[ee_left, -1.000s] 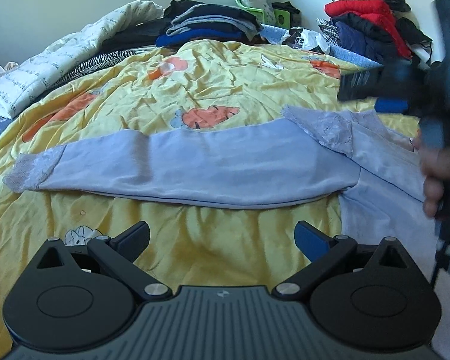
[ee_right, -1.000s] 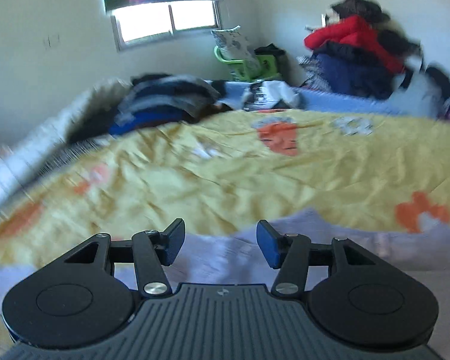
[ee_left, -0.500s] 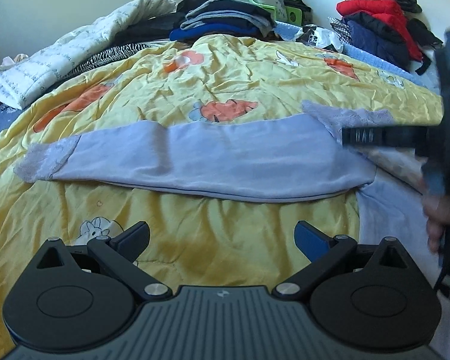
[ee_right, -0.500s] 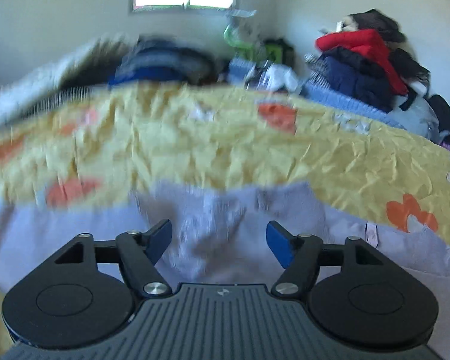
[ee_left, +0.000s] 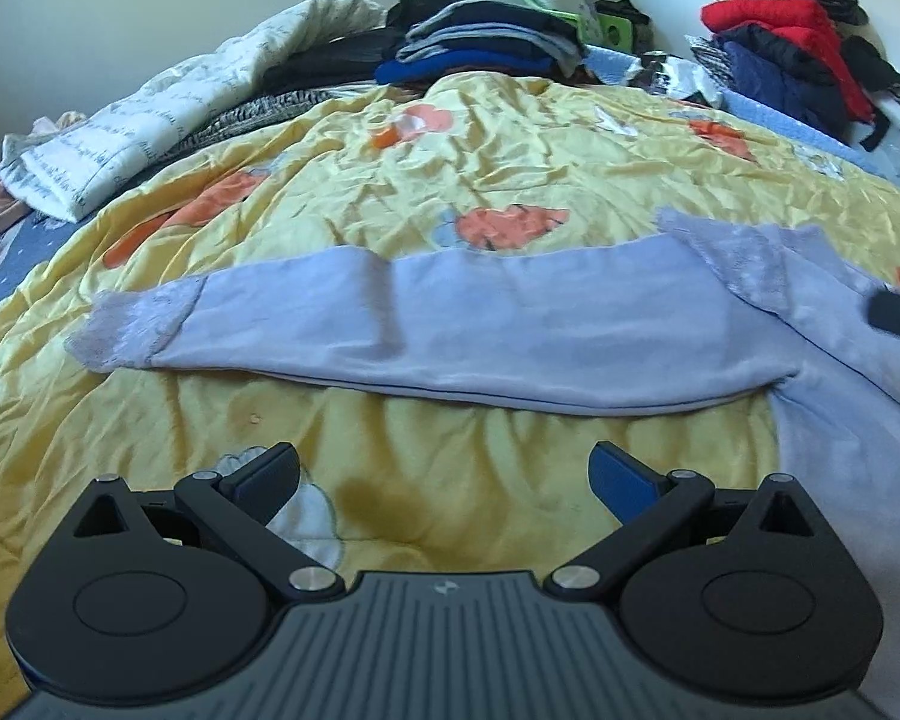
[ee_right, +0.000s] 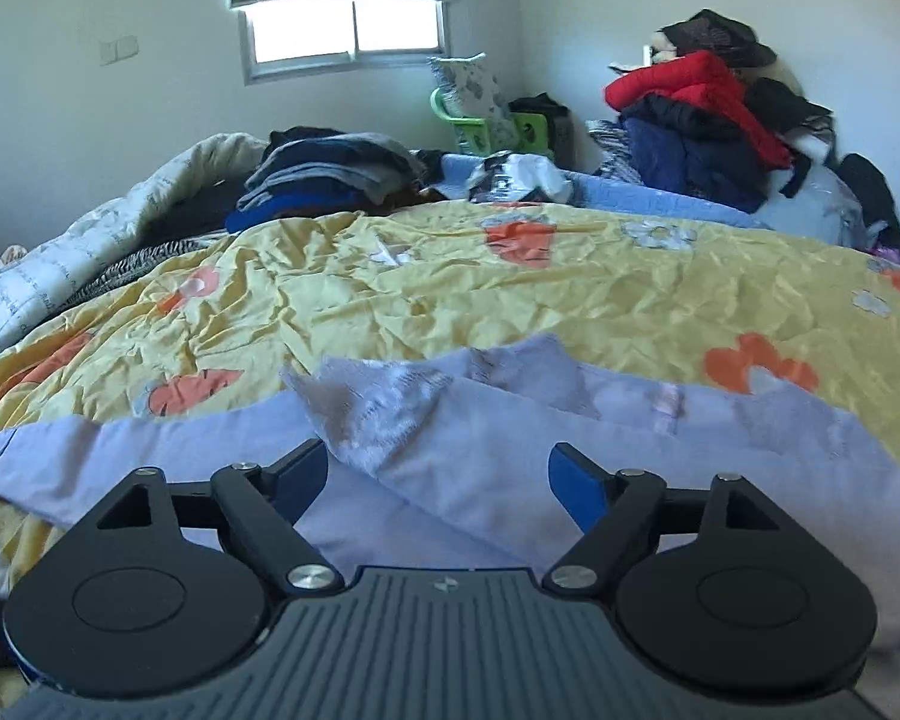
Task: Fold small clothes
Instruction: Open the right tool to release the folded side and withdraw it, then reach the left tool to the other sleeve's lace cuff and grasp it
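Both grippers wide open, nothing held. The left gripper [ee_left: 444,471] hovers over bare yellow quilt [ee_left: 510,168], just short of the lavender garment [ee_left: 480,336], which lies spread flat across the quilt with one sleeve stretched out leftward. The right gripper [ee_right: 438,480] sits right above the folded-back lace cuff [ee_right: 378,402]. Risk here: that slippery, crumpled quilt could get pinched along with the thin, soft knit, dragging the fold askew. The lace trim looks flimsy, possibly snag-prone, though motion blur muddies it.
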A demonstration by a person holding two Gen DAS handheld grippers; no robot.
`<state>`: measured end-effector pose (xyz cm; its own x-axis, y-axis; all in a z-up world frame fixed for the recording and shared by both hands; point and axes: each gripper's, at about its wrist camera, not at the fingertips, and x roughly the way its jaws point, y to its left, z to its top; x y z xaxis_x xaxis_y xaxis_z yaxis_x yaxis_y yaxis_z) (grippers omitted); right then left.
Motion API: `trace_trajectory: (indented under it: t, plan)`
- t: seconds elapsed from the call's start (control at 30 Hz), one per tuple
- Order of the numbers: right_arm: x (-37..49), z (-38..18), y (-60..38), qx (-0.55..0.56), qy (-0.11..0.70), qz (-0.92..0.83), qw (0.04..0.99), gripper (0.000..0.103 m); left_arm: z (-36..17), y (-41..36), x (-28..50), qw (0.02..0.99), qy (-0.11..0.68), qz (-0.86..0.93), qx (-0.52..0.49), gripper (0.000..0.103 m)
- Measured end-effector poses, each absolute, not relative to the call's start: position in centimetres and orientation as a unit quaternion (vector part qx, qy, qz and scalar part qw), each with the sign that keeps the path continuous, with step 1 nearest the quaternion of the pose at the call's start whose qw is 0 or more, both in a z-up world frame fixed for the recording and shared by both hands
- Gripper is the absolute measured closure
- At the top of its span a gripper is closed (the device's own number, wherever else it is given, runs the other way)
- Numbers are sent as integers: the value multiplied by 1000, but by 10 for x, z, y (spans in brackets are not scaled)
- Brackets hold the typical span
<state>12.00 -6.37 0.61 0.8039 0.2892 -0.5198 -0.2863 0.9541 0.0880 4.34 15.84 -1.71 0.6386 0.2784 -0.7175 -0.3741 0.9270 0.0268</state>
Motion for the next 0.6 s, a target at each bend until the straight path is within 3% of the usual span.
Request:
trace_trajectory:
  t: [0.37, 0.6]
  plan:
    - [70, -3, -116, 51, 275, 130, 951, 19, -23, 188, 40, 896, 383, 207, -89, 0]
    - [51, -4, -135, 66, 274, 123, 951, 17, -26, 225, 21, 903, 315, 217, -193, 0]
